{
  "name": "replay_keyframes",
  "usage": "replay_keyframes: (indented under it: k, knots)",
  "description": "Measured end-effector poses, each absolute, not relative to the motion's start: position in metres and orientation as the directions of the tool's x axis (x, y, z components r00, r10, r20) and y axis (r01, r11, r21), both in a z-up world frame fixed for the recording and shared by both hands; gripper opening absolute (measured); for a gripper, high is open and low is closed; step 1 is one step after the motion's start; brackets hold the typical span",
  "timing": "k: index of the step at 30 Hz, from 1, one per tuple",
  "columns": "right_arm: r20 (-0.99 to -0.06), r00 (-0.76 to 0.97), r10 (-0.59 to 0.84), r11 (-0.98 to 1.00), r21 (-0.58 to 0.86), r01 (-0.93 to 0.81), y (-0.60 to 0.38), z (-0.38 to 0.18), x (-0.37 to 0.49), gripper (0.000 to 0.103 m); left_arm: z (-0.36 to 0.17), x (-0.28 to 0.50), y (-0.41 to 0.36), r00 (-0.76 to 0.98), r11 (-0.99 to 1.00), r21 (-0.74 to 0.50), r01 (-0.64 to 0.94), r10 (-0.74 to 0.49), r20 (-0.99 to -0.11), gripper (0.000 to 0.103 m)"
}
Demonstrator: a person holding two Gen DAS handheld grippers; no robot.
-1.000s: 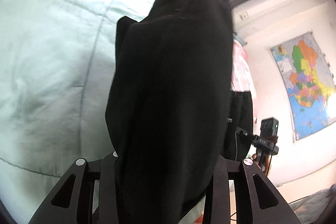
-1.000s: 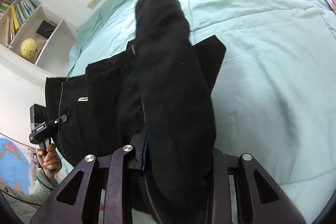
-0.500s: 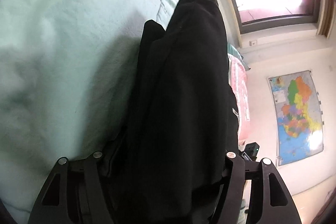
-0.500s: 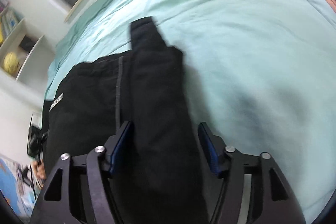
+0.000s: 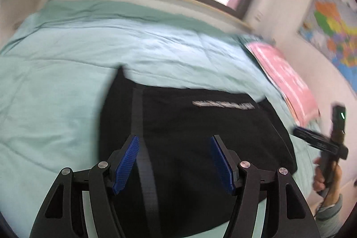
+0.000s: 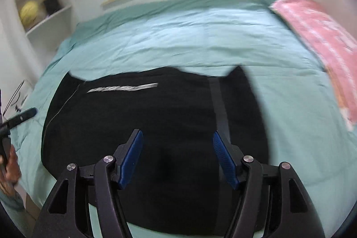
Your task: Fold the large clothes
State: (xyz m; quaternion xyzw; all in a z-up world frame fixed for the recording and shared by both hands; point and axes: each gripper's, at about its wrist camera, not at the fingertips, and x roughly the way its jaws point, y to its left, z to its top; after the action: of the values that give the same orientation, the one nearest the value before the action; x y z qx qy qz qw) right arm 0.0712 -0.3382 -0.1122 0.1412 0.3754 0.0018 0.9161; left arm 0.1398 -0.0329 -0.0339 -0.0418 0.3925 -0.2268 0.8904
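On the bed [image 5: 67, 73], left wrist view: black garment [image 5: 189, 126] lies folded flat; left gripper [image 5: 175, 162] above it, blue pads apart, nothing between, jaws just opened. Right wrist view: same garment [image 6: 156, 122] spread on the quilt [image 6: 178, 41]; right gripper [image 6: 178, 160] likewise released, just opened

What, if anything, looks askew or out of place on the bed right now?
Nothing major. The black garment lies folded flat on the green quilt, though one corner pokes up past its far edge. The pink blanket lies apart.
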Motion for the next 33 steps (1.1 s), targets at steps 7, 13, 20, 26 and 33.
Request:
replay_keyframes:
  k: [7, 13, 20, 26, 33]
  knots:
    - [-0.807, 0.590, 0.020, 0.963, 0.174, 0.207, -0.308, -0.181, 0.117, 0.073, -0.117, 0.179, -0.096, 0.473, 0.948, -0.157, 0.277, -0.277, -0.837, 0.069]
    - [-0.828, 0.561, 0.006, 0.948, 0.183, 0.260, -0.313, -0.183, 0.111, 0.076, -0.119, 0.194, -0.101, 0.473, 0.960, -0.150, 0.236, -0.248, -0.845, 0.070]
    - [-0.727, 0.686, -0.033, 0.947, 0.197, 0.255, -0.295, -0.116, 0.045, 0.076, -0.029, 0.130, -0.103, 0.709, 0.978, 0.038, 0.207, -0.123, -0.694, 0.071]
    - [-0.590, 0.795, -0.141, 0.954, 0.133, 0.269, -0.273, -0.042, -0.006, 0.090, 0.052, 0.058, -0.105, 0.870, 0.971, 0.166, 0.175, -0.073, -0.488, 0.083]
    - [-0.532, 0.833, -0.149, 0.955, 0.140, 0.260, -0.257, -0.014, -0.031, 0.092, 0.073, 0.026, -0.090, 0.876, 0.974, 0.141, 0.177, -0.090, -0.473, 0.083]
